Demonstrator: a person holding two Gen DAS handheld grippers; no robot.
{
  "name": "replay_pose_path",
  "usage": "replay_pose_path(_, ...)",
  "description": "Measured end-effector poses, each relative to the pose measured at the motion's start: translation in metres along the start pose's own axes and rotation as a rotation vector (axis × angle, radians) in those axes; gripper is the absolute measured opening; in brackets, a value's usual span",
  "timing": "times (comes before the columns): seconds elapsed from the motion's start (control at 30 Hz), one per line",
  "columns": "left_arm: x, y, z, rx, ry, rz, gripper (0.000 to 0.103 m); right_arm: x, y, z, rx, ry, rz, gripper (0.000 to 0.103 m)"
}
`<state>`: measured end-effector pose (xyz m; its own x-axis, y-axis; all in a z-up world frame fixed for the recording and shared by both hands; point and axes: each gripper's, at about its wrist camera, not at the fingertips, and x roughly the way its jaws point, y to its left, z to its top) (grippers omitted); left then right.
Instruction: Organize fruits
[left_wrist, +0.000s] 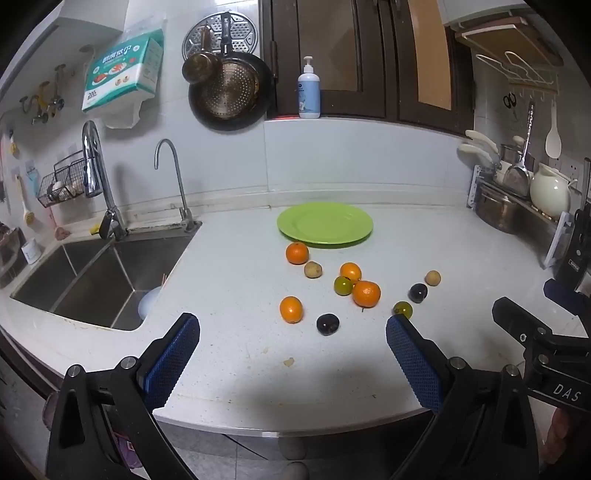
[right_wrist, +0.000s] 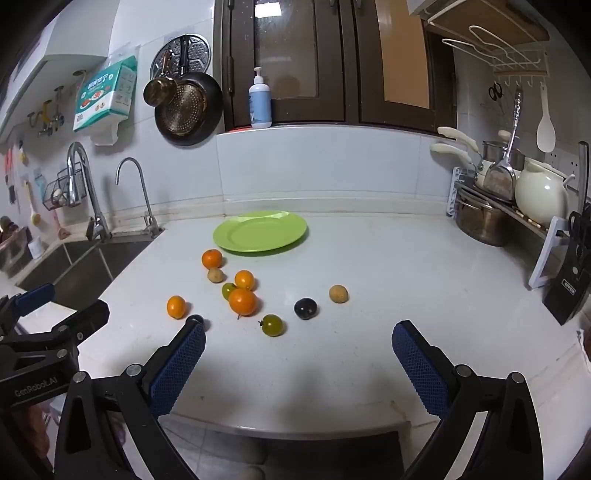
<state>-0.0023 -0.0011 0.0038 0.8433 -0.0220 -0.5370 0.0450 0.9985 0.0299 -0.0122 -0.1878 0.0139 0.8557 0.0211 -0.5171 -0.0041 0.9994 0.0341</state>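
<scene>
A green plate (left_wrist: 325, 223) (right_wrist: 260, 232) sits empty at the back of the white counter. In front of it lie several fruits: oranges (left_wrist: 365, 293) (right_wrist: 242, 301), two brown ones (left_wrist: 313, 269) (right_wrist: 338, 293), two green ones (left_wrist: 343, 285) (right_wrist: 272, 325) and two dark plums (left_wrist: 327, 324) (right_wrist: 305, 308). My left gripper (left_wrist: 293, 328) is open and empty near the counter's front edge, short of the fruits. My right gripper (right_wrist: 298, 332) is open and empty, beside it to the right. Each gripper shows at the edge of the other's view.
A steel sink (left_wrist: 92, 273) with two taps lies to the left. A dish rack with a pot (right_wrist: 480, 221), a white jug (right_wrist: 541, 195) and a knife block (right_wrist: 569, 291) stands at the right. A soap bottle (left_wrist: 308, 90) is on the back ledge.
</scene>
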Motion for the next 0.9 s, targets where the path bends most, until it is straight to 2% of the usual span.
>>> replay_pose_path(0.9,-0.0101,-0.0017,-0.0006,0.005,-0.033,0.013,0.103,-0.0037,0.0033,-0.0002,-0.017,-0.009,0.01,0.102)
